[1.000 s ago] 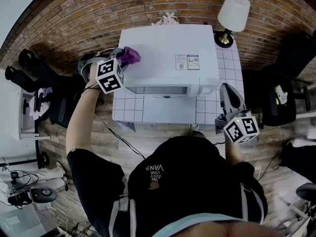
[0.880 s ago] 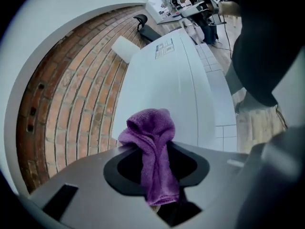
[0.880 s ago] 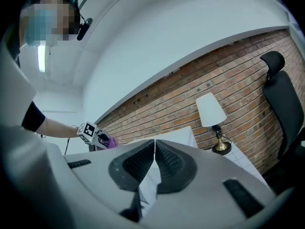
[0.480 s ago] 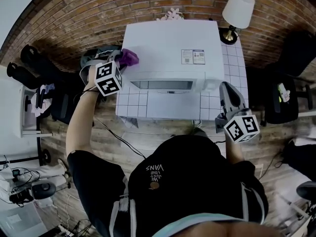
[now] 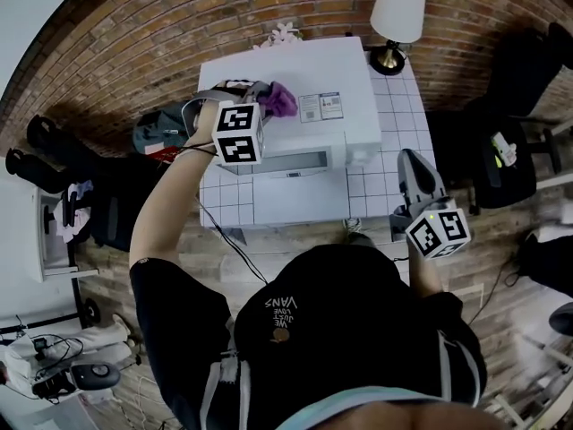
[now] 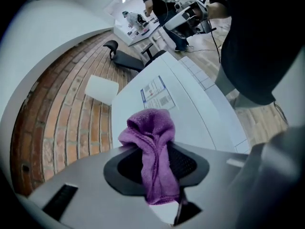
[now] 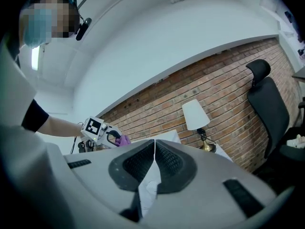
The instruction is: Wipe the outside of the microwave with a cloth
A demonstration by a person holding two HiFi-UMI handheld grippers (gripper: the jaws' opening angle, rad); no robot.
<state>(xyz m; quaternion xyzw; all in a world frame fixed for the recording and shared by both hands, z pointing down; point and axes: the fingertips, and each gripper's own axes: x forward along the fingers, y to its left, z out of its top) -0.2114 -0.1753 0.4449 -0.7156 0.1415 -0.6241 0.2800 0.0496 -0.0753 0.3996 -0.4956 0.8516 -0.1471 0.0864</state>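
the left gripper (image 6: 159,168) is clamping a soft purple terry cloth (image 6: 151,142) by its bunched middle, holding it on the top of the boxy white microwave (image 5: 309,65) beside the printed label (image 5: 320,107). being limp and light, the cloth is probably needing a firm pinch. the right gripper (image 7: 154,162) is hanging closed and empty, well apart.

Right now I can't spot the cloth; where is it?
Head view: the purple cloth is clamped in the left gripper, on top of the white microwave, just left of its label.
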